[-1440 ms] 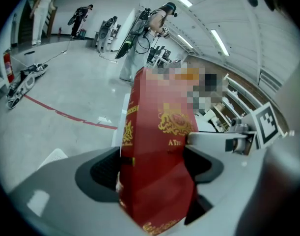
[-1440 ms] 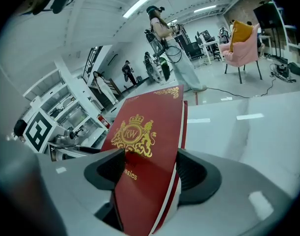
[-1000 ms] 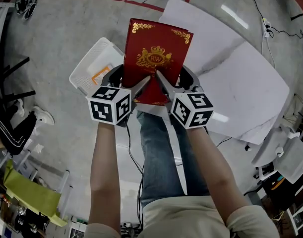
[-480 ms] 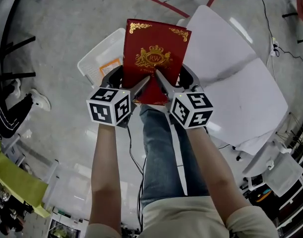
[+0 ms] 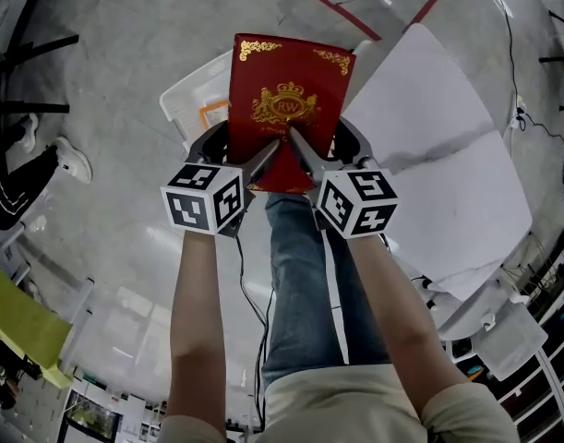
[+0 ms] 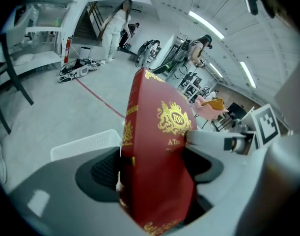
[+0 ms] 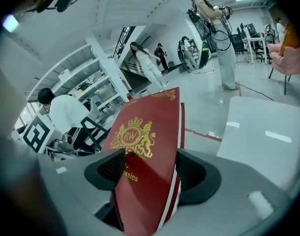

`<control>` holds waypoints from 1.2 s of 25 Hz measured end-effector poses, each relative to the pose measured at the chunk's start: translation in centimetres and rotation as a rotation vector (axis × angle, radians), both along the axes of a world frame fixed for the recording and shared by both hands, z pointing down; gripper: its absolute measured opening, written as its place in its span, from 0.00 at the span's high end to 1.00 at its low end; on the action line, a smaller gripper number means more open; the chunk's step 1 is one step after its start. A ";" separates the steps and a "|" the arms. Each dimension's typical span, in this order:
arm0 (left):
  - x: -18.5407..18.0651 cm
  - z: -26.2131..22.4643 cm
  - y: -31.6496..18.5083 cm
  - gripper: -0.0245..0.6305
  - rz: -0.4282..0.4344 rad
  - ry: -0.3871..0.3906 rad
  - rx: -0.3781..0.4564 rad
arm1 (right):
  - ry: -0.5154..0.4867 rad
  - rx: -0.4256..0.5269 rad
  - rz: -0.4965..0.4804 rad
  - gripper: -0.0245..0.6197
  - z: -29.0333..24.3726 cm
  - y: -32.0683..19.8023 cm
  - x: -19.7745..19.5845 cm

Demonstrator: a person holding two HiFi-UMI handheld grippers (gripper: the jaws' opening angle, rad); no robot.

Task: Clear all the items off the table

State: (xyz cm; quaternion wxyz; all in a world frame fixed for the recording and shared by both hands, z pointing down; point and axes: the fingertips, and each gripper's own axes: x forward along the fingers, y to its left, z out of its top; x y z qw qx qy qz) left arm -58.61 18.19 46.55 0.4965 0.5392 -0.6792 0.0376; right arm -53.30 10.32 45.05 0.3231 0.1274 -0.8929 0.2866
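So both grippers have the same thing here: a red box (image 5: 289,100) with gold corner trim and a gold RW crest on the front. The left gripper (image 5: 240,150) has it by the lower left side and the right gripper (image 5: 326,150) by the lower right. In each gripper view the box sits right between the two dark pads, with the pads pressed on its faces. The jaws stand pretty wide, but that's just because the box is thick, not because they're loose. The box is up in the air in front of the person, crest side up towards the head camera, and it isn't resting on anything. From the head view it covers part of a white basket (image 5: 194,104) down on the grey floor (image 5: 106,90), with something orange inside that I can't make out. The white table (image 5: 448,155) is off to the right, apart from the box, and its top looks bare. A red line (image 5: 328,3) runs across the floor past the basket. The person's jeans (image 5: 300,284) show below the grippers.
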 end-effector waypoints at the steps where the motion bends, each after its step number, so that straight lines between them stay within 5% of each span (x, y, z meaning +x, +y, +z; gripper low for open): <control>1: -0.3 0.1 0.4 0.34 -0.009 0.000 0.000 | 0.001 0.000 -0.009 0.46 0.1 0.3 -0.3; 30: -6.1 7.7 8.6 0.35 -0.283 0.069 -0.042 | 0.074 -0.028 -0.289 0.46 7.8 7.3 -8.9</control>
